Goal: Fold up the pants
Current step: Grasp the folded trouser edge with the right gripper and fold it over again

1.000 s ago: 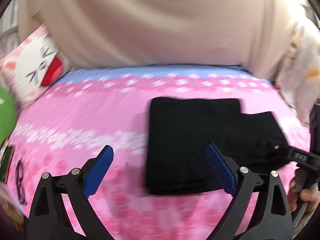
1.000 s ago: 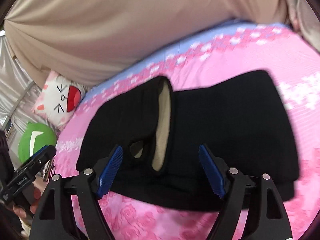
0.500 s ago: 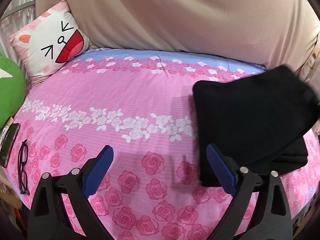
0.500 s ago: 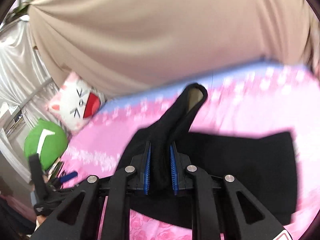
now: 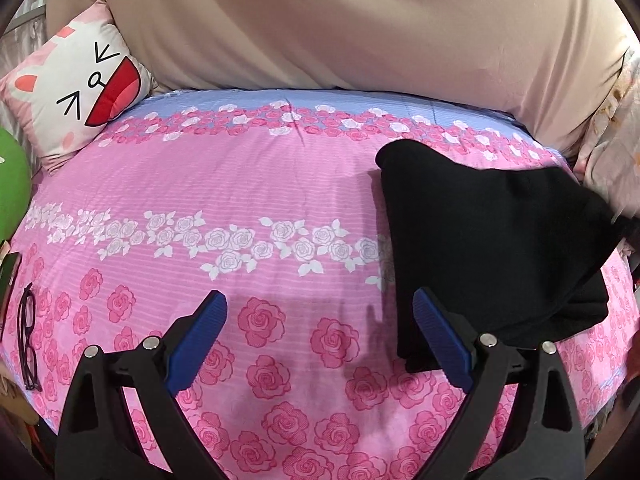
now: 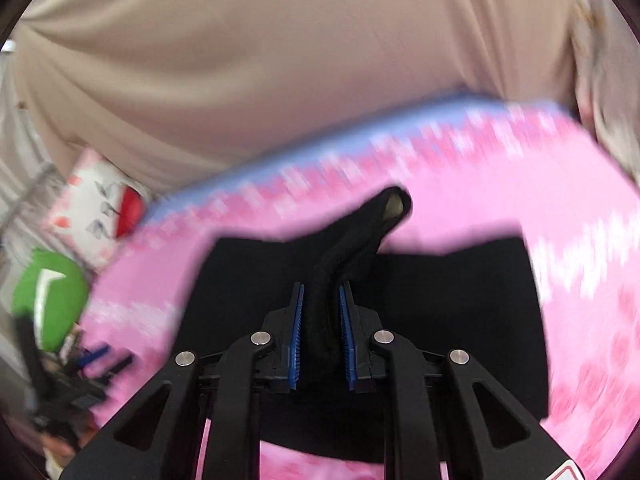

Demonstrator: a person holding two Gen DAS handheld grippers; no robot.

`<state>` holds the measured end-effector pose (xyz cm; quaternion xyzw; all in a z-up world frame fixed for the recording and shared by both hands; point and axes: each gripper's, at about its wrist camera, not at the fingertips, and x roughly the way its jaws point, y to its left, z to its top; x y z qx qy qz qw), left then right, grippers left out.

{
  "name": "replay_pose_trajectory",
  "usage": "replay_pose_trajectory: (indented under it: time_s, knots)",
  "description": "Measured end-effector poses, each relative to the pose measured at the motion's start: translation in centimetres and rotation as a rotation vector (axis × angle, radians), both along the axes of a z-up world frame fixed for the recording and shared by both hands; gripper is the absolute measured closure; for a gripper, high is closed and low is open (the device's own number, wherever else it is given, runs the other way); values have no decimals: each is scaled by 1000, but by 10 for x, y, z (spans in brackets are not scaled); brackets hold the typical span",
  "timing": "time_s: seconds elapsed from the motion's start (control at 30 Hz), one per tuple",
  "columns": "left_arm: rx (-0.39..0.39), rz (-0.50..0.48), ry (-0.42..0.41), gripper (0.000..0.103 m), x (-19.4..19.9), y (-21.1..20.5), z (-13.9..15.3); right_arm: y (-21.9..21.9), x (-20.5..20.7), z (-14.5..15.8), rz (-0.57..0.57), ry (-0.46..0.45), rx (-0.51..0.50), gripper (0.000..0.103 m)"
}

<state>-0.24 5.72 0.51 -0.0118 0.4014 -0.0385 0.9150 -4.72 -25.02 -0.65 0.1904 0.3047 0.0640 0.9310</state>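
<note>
The black pants (image 5: 492, 236) lie folded on the pink rose bedsheet (image 5: 240, 208), at the right of the left wrist view; their right side is pulled up off the bed. My left gripper (image 5: 320, 312) stands open above the sheet with nothing between its blue pads, its right finger (image 5: 440, 340) just in front of the pants' near left corner. In the right wrist view my right gripper (image 6: 322, 304) is shut on a bunched fold of the pants (image 6: 440, 300) and holds it above the bed; the fold's tip (image 6: 392, 204) sticks out past the pads.
A cat-face pillow (image 5: 80, 92) and a green cushion (image 5: 12, 184) sit at the bed's far left. Glasses (image 5: 26, 336) lie near the left edge. A beige curtain (image 5: 320, 20) hangs behind the bed, with a floral fabric (image 5: 612, 152) at the right.
My right gripper closed on a fold of the pants and lifted it off the bed. The pants shifted from between my left gripper's fingers to the right of that view.
</note>
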Motion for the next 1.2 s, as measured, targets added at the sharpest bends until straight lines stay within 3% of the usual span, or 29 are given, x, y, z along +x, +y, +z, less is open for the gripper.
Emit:
replay_pose_trajectory:
  time_s: [0.07, 0.13, 0.2, 0.27, 0.33, 0.37, 0.43, 0.5, 0.57, 0.63, 0.7, 0.73, 0.83, 0.87, 0.9, 0.97, 1.07, 1.13, 1.2]
  knots:
    - [-6, -7, -7, 11, -1, 0, 3, -3, -9, 29, -9, -75, -18, 89]
    - [-19, -20, -15, 11, -4, -2, 7, -17, -23, 35, -46, -93, -46, 89]
    - [-25, -37, -14, 11, -4, -6, 7, -33, -34, 18, -115, -42, -79, 88]
    - [-48, -68, 2, 10, 0, -15, 3, -56, -33, -27, -173, 92, -70, 87]
    - [-78, -100, 35, 10, 6, -26, -2, -74, -28, -73, -212, 209, -46, 78]
    - [-109, -128, 55, 10, 11, -34, -6, -80, -33, -79, -204, 186, -1, 77]
    - [-137, -163, 83, 10, 20, -49, -11, -88, -44, -70, -217, 154, 56, 66]
    - [-183, -211, 124, 10, 32, -64, -18, -94, -53, -52, -241, 90, 33, 40]
    - [-231, -228, 175, 9, 47, -74, -30, -99, -53, -49, -249, 88, -9, 33]
    - [-257, -227, 229, 9, 59, -82, -44, -104, -46, -59, -242, 140, -20, 33]
    - [-335, -236, 273, 8, 71, -86, -59, -110, -37, -76, -221, 189, 29, 33]
    - [-341, -234, 250, 8, 73, -87, -59, -113, -34, -87, -201, 207, 87, 33]
    - [-366, -267, 244, 40, 78, -90, -60, -117, -28, -109, -155, 207, 239, 35]
    - [-387, -279, 244, 55, 78, -87, -58, -113, -26, -107, -159, 191, 220, 47]
    - [-415, -291, 237, 63, 76, -81, -53, -107, -24, -103, -144, 186, 217, 58]
    - [-423, -298, 193, 74, 68, -69, -37, -97, -24, -89, -130, 165, 216, 65]
    - [-437, -315, 161, 76, 49, -45, -14, -70, -34, -50, -78, 93, 159, 71]
    - [-386, -286, 139, 75, 32, -25, -6, -53, -41, -41, -28, 83, 154, 72]
    - [-366, -244, 183, 73, 23, 0, -19, -40, -45, -50, -21, 116, 116, 71]
